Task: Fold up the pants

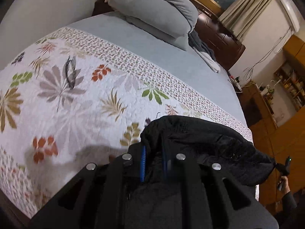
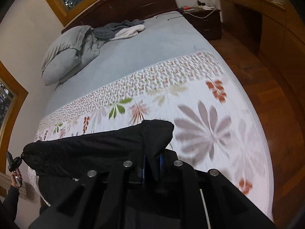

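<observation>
Black pants [image 1: 205,143] hang lifted above the bed, their waistband stretched between my two grippers. My left gripper [image 1: 153,164] is shut on one end of the waistband, the cloth bunched between its blue pads. In the same view the other end runs right to my right gripper [image 1: 280,167], held by a hand. In the right wrist view my right gripper [image 2: 152,167] is shut on its end of the pants [image 2: 95,150], and the band runs left to my left gripper [image 2: 19,161]. The legs hang below, hidden behind the gripper bodies.
A white quilt with leaf print [image 1: 76,95] covers the near half of the bed, over a grey-blue sheet [image 2: 133,51]. Grey pillows [image 1: 152,9] and a crumpled blanket [image 2: 122,28] lie at the headboard. A dark nightstand [image 2: 205,22] and wooden floor [image 2: 266,80] flank the bed.
</observation>
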The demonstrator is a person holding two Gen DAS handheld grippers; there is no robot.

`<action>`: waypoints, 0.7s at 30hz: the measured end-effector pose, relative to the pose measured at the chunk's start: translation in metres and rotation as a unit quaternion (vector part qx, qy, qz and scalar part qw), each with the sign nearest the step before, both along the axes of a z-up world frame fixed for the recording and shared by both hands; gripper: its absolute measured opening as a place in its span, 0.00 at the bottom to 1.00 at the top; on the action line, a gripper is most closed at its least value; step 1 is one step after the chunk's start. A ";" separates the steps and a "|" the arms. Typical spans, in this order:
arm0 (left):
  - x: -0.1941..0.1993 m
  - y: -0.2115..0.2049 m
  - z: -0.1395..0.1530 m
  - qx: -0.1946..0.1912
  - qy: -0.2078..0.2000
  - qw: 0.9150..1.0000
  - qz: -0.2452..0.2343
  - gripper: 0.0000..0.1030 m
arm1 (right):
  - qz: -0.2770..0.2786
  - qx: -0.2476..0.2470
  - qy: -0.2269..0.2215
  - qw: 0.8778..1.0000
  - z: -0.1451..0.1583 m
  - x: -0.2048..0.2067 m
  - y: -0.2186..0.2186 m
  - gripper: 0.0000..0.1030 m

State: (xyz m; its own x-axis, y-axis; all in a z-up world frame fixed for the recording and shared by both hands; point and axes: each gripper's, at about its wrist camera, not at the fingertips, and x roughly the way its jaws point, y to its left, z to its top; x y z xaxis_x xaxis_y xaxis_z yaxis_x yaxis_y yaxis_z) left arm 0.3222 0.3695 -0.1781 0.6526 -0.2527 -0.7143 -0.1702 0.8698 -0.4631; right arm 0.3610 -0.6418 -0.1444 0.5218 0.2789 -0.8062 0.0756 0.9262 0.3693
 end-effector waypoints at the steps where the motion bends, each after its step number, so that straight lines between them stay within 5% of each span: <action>1: -0.009 0.001 -0.001 -0.002 0.001 1.000 0.002 0.12 | -0.005 0.001 -0.005 1.000 -0.001 -0.015 -0.001 0.11; 21: -0.123 0.010 -0.054 -0.015 0.059 0.998 0.024 0.18 | -0.045 -0.008 -0.043 0.998 -0.006 -0.190 0.023 0.13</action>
